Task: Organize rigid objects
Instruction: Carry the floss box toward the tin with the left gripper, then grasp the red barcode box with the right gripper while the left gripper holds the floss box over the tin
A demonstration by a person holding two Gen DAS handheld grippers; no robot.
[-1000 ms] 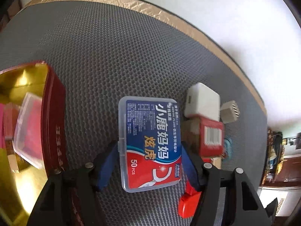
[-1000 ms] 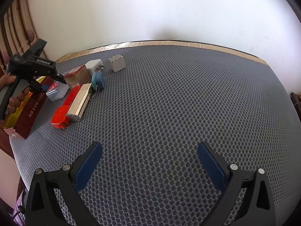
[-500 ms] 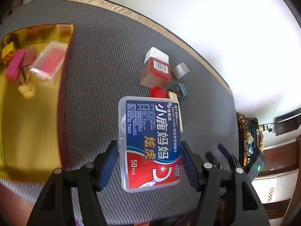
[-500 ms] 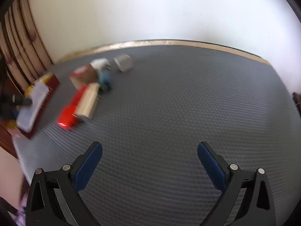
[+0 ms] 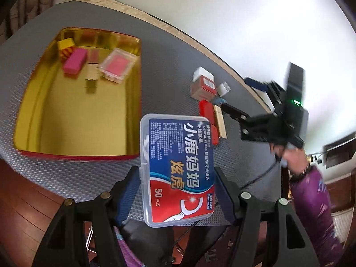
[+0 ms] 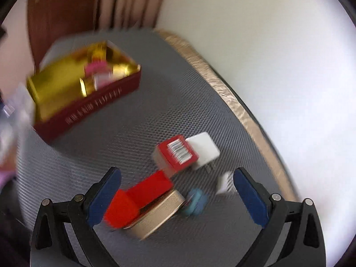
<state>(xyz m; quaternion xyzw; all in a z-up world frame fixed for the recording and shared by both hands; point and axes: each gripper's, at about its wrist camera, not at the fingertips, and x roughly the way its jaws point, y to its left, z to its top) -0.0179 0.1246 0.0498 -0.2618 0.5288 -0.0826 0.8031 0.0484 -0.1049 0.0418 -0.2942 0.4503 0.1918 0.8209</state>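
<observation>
A mat [image 5: 93, 173] is spread over the table, and a wall [image 5: 222, 11] stands behind its far edge. A tin [image 5: 135, 102] is placed on the left part of the mat; a few small boxes [image 5: 74, 63] and a clear case [image 5: 117, 67] are gathered in its far end. To the right of the tin, well apart from it, a cluster is found: a carton [image 6: 175, 153] with a charger [image 6: 203, 148] touching its far side, and two long boxes [image 6: 142, 200] lying side by side nearer the viewer. A small cube [image 6: 224, 182] lies just right of these.
</observation>
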